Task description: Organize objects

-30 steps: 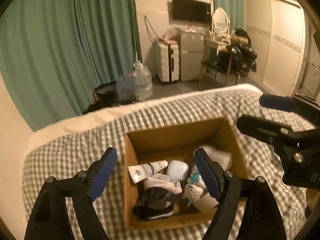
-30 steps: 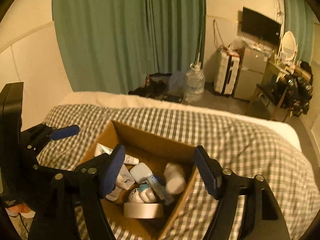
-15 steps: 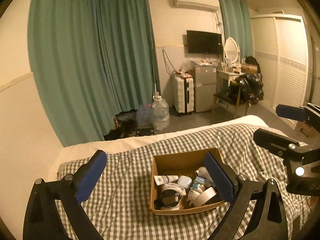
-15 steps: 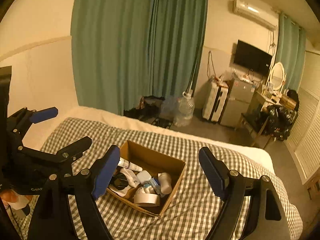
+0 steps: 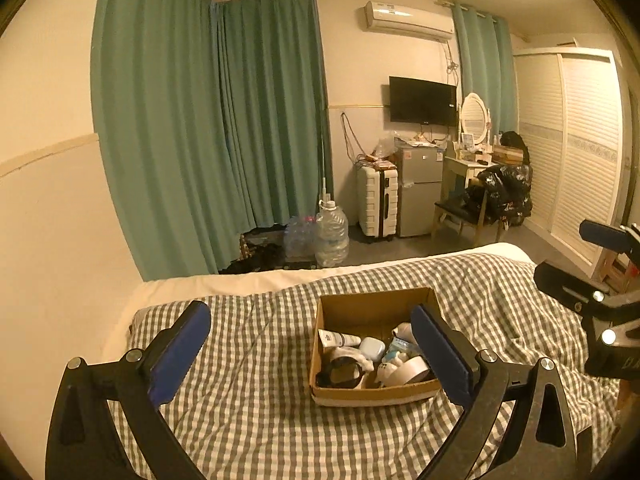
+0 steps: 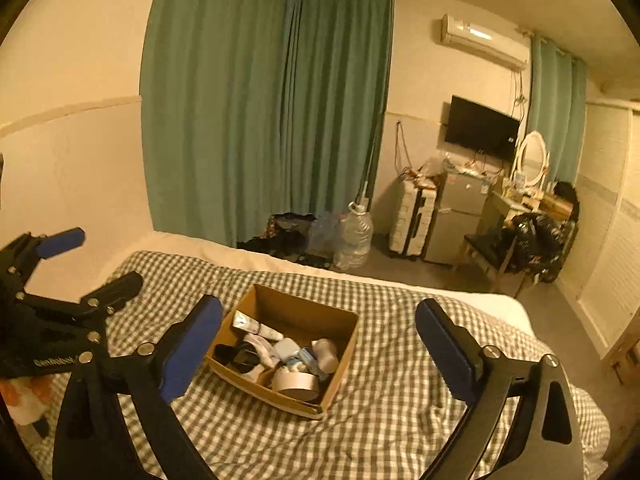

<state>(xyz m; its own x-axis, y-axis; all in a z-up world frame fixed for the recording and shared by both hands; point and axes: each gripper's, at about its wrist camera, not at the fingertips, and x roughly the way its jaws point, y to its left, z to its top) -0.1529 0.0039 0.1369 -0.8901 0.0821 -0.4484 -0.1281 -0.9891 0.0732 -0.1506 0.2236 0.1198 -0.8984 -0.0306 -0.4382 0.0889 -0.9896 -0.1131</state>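
Checked grey-and-white bedding covers the bed [image 5: 248,420], a soft wide base for sorting. On it sits the cardboard box [image 5: 376,304], open-topped so everything drops in from above; a tube [image 5: 338,338], a white case [image 5: 372,348], a tape roll [image 6: 296,384] and a dark pouch [image 5: 340,374] lie jumbled inside. Both left tongs [image 5: 312,356] and right tongs [image 6: 318,348] hang high above, pads wide apart, holding nothing

Both wrist views look down from well above the bed [image 5: 248,400], sharing the cardboard box [image 5: 372,394] at lower centre and the curtained far wall
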